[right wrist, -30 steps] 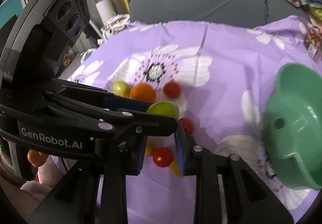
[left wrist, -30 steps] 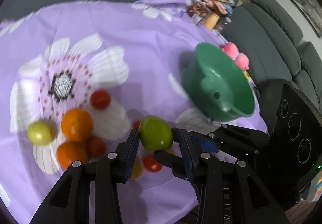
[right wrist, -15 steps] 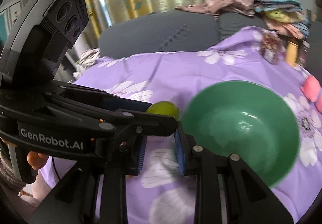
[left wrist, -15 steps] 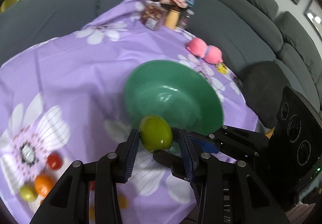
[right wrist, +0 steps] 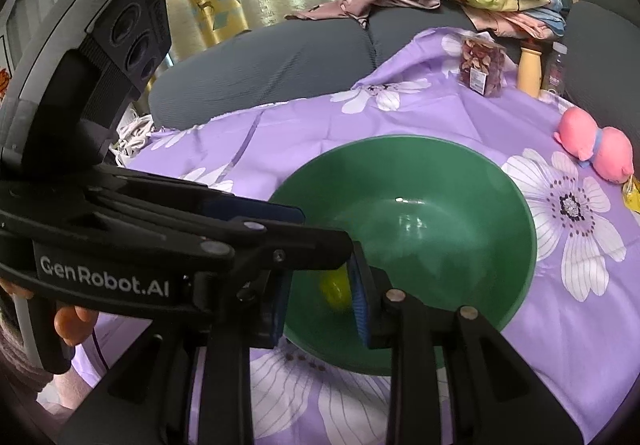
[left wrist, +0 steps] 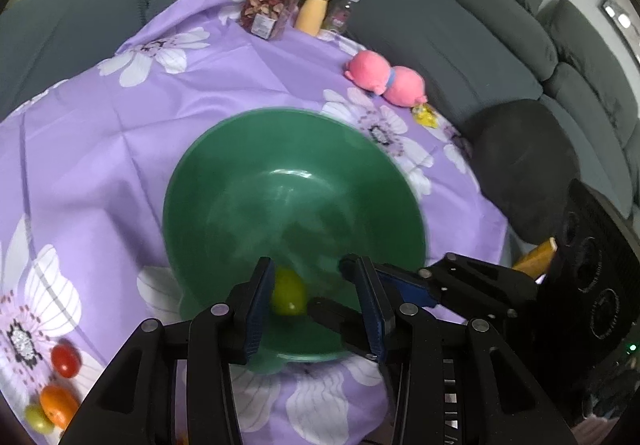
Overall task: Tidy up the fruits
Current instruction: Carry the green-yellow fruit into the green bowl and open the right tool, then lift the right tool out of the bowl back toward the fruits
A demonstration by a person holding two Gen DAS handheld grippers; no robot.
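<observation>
One green fruit (left wrist: 289, 297) is dropping into the green bowl (left wrist: 200, 181) as the left gripper (left wrist: 316, 285) is spreading its jaws, nothing pinched now. Right gripper (right wrist: 320, 297) is hanging nearly pressed together, empty; more fruit is waiting at the tablecloth's (left wrist: 120, 117) near-left corner.

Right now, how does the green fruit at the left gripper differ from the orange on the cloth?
The green fruit is over the green bowl, loose between the jaws of the left gripper, which have just been opening; the orange lies on the purple cloth outside the bowl. The green fruit looks blurred, the orange sharper. Both are roundish.
</observation>
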